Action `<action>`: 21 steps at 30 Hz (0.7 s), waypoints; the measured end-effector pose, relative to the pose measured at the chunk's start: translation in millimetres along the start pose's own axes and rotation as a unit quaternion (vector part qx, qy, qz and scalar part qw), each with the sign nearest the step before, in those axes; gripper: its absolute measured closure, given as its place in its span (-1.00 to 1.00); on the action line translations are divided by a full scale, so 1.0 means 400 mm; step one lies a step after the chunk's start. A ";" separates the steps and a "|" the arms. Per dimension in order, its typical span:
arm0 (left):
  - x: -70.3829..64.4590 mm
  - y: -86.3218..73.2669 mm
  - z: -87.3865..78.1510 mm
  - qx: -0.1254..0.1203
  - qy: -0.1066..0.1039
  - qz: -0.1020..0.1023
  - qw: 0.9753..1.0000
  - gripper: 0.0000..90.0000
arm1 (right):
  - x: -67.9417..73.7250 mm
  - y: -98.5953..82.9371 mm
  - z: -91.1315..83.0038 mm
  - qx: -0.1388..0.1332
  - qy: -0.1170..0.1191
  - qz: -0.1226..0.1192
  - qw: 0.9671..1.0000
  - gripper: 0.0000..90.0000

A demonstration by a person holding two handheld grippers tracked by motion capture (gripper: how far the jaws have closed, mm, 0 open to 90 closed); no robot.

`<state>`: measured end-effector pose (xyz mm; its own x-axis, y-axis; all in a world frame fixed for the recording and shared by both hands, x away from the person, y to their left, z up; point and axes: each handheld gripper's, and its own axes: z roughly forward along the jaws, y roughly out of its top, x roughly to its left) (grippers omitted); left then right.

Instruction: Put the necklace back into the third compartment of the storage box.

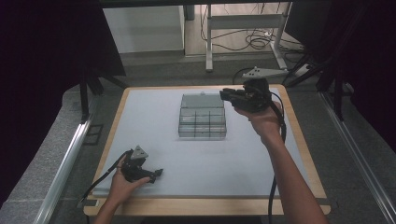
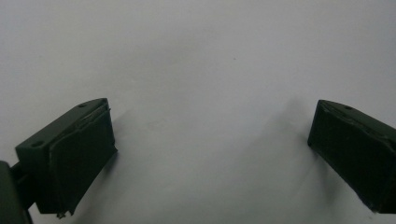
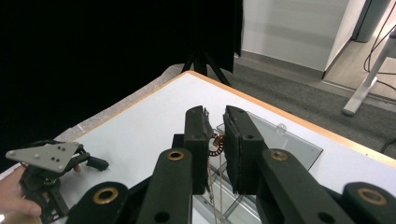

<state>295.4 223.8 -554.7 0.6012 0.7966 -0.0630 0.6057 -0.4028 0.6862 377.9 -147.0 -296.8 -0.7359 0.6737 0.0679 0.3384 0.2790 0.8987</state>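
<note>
Two grippers are mine, and they are doing very different jobs. Up at about one o'clock on the surface (image 1: 154,140), my right gripper (image 3: 215,140) hangs above the far right corner of the clear compartment box (image 1: 202,122), its jaws clenched on a thin necklace (image 3: 215,148). A small ring-shaped pendant sits pinched between the pads, and the fine chain drops straight down from it toward the box below. I hold it high like this, I judge, so the chain can hang free and untangled before it is lowered into a cell rather than dragged over the dividers.

At about seven o'clock, well apart from the box, my left gripper (image 1: 156,173) rests low on the surface with its jaws released wide and nothing between them; in the left gripper view the pads frame bare white tabletop. It is parked there, I think, to keep clear of the right arm's path.

The box lies near the middle of the surface, its lid (image 1: 201,100) swung back flat toward twelve o'clock. Its grid of small compartments looks empty from above, though the clear plastic makes that hard to tell
</note>
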 end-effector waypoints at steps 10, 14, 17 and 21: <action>0.000 0.000 0.000 -0.001 0.000 0.000 1.000 -1.00 | -0.006 0.032 0.021 -0.002 -0.003 0.003 1.000 0.74; 0.000 0.000 0.000 0.000 0.000 0.000 1.000 -1.00 | -0.011 0.043 0.028 -0.005 -0.007 0.006 1.000 0.74; 0.000 0.000 0.000 0.000 0.000 0.000 1.000 -1.00 | -0.016 0.050 0.037 -0.004 -0.011 0.010 1.000 0.74; 0.000 0.000 0.000 0.000 0.000 0.000 1.000 -1.00 | -0.026 0.054 0.046 -0.004 -0.015 0.017 1.000 0.74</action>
<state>295.3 223.8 -554.8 0.6007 0.7970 -0.0628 0.6055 -0.4023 0.6867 403.5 -135.3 -285.9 -0.7064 0.7027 0.0848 0.3576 0.2509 0.8995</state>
